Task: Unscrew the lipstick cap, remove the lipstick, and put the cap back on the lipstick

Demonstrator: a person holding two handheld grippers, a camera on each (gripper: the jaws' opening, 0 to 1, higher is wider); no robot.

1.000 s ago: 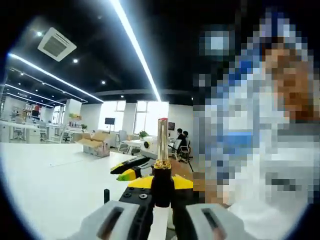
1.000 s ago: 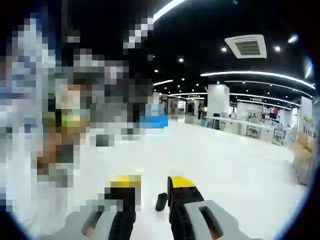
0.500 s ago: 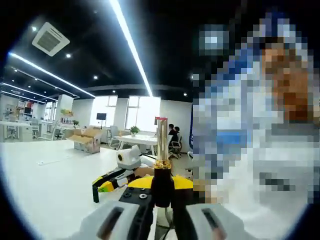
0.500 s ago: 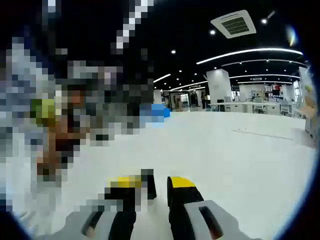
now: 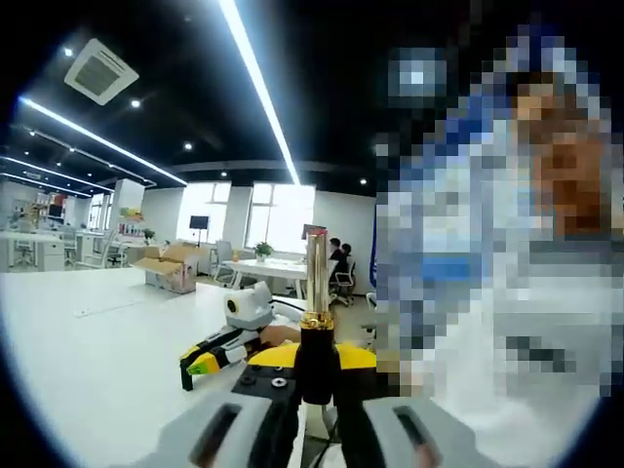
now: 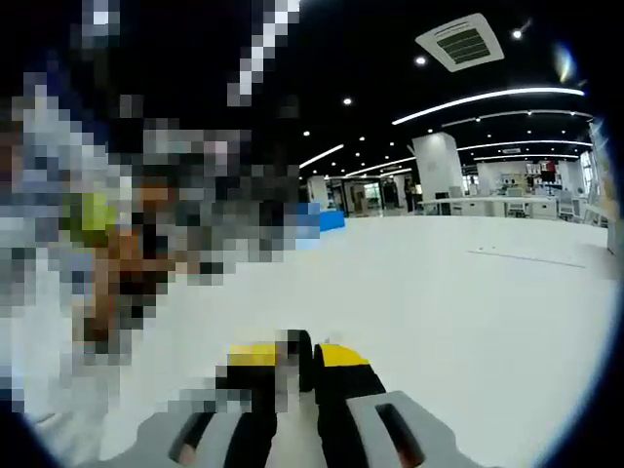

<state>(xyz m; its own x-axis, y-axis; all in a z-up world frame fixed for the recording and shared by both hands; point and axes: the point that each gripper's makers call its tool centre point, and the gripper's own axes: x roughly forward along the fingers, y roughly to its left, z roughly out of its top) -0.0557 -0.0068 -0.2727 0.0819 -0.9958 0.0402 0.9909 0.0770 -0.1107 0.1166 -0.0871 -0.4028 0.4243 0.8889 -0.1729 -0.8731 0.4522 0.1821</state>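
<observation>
White glossy table (image 5: 88,361) spreads under both grippers. Left gripper (image 5: 314,366) clamps the black base of the lipstick (image 5: 315,292), gold tube upright, red tip partly visible. Right gripper (image 6: 292,366), jaws nearly together, pinches a small dark cap (image 6: 304,349), half-hidden by blur.

- Ahead of the left gripper (image 5: 314,375), the uncapped lipstick (image 5: 315,292) stands upright in its jaws and blocks the line straight forward.
- Just beyond it to the left lies the right gripper (image 5: 229,341), partly barring that side.
- Further left, the white table (image 5: 88,361) is open.
- Ahead of the right gripper (image 6: 295,363), the white table (image 6: 468,292) offers broad free passage forward and to the right.
</observation>
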